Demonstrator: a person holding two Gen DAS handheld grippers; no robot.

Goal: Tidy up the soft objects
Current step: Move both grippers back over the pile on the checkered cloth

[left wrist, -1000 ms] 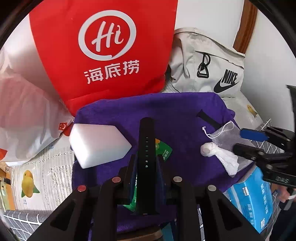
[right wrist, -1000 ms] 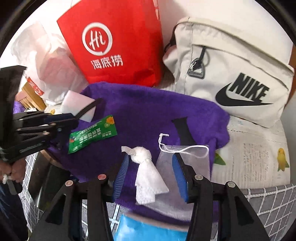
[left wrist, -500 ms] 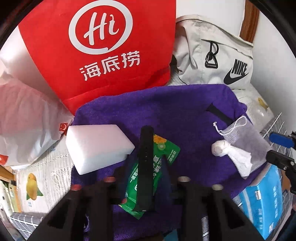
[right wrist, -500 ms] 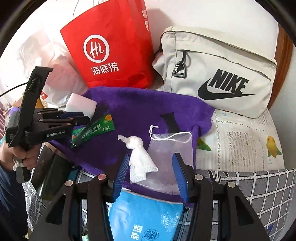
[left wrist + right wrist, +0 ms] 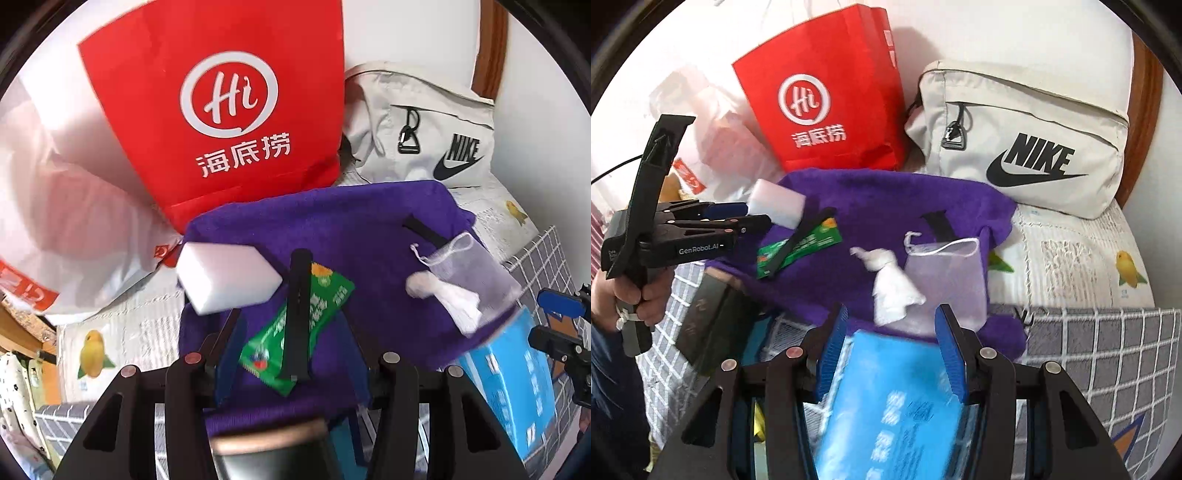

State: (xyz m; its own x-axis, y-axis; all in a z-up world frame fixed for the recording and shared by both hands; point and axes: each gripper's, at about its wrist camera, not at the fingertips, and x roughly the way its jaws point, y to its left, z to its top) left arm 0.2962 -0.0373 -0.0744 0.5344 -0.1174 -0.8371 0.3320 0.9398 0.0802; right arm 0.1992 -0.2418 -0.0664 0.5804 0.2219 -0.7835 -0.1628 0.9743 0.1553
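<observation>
Black strap (image 5: 297,317) is being left across green sachet (image 5: 295,328) on purple towel (image 5: 332,221), sorted; left gripper (image 5: 291,354) jaws opening, nothing clamped. Right gripper (image 5: 890,347) is being held apart, empty.

Left hand-held gripper (image 5: 291,354) jaws opening; black strap (image 5: 297,317) across green sachet (image 5: 295,332) on purple towel (image 5: 351,221).

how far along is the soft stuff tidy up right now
Done: the black strap lies across the green sachet on the purple towel. In hand: nothing; the left claw is opening with the strap between its fingers, and the right claw is open. Left: white sponge, knotted tissue and mesh pouch lie loose.
</observation>
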